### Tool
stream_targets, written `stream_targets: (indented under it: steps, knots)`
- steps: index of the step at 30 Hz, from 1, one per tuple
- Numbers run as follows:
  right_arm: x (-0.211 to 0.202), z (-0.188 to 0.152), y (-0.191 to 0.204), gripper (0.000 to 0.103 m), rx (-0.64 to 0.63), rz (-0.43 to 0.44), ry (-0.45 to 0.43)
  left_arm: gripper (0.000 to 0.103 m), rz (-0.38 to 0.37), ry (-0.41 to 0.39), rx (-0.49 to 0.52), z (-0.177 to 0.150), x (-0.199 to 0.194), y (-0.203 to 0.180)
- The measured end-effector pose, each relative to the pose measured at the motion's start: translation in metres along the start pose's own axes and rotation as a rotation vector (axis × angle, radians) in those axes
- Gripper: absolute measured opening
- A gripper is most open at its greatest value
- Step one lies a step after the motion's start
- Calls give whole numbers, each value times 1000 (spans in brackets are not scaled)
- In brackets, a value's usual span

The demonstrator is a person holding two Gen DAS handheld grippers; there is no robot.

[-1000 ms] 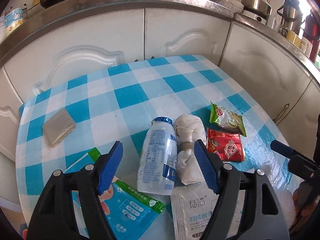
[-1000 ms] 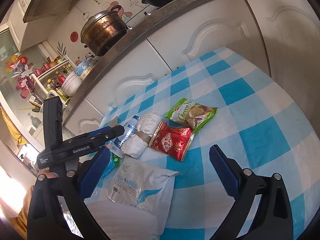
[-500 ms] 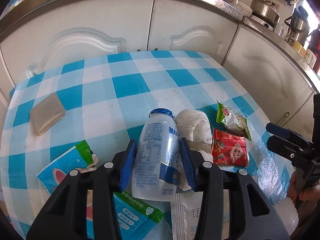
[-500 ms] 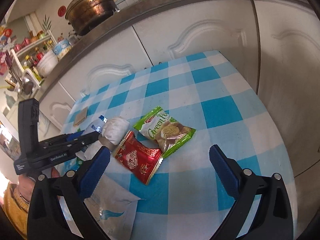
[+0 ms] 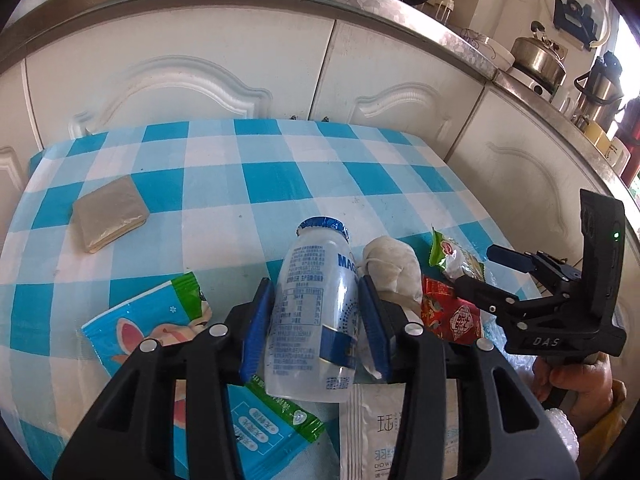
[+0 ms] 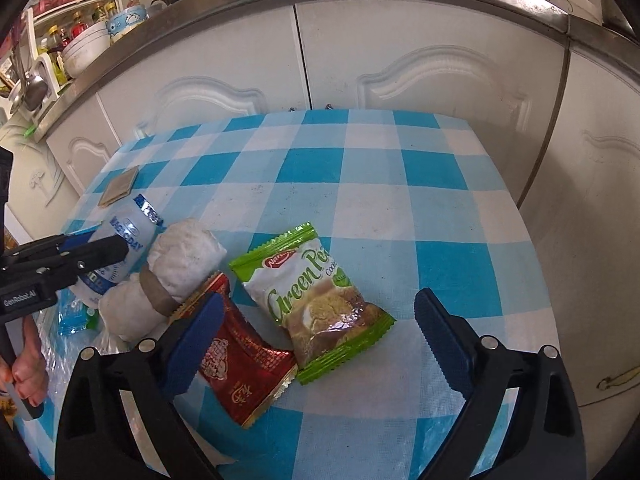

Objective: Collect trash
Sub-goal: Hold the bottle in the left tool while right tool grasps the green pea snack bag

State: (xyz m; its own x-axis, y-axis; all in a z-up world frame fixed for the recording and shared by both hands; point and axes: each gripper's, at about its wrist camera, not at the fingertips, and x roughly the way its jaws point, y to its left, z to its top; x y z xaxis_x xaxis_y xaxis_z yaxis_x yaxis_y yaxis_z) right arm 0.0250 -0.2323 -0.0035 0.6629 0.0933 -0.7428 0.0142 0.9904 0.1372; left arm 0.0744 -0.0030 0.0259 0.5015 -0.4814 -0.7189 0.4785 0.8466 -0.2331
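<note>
Left gripper (image 5: 316, 316): blue ribbed pads clamp the translucent plastic bottle (image 5: 316, 304), a cylinder lying on the checked tablecloth (image 5: 260, 184). Right gripper (image 6: 320, 328): jaws wide open above the crinkled green snack packet (image 6: 320, 300), gripping nothing

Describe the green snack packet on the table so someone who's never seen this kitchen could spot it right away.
On the blue-and-white checked tablecloth a row of litter lies together. The green snack packet is at its right end, beside the red packet; only it has green edges and "Green" lettering.
</note>
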Motion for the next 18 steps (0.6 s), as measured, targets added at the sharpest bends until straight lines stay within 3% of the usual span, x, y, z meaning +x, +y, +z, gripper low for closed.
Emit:
stream_targets:
  steps: [2,5,15,17,18]
  knots:
    - [1,0,-2,93,7,11,1,45,-2,-8,-12,0,-4,2]
    - [0,1,-2,78,8,42,-6,45,-2,-23,-20,-2,-12,4]
    - [-4,0,1,50,14,105,2,45,23,-74,-54,-22,-55,14]
    - [-5,-1,2,50,18,106,3,45,24,-78,-70,-29,-64,19]
    - [-5,-1,2,56,23,100,6,45,23,-79,-80,-33,-70,21]
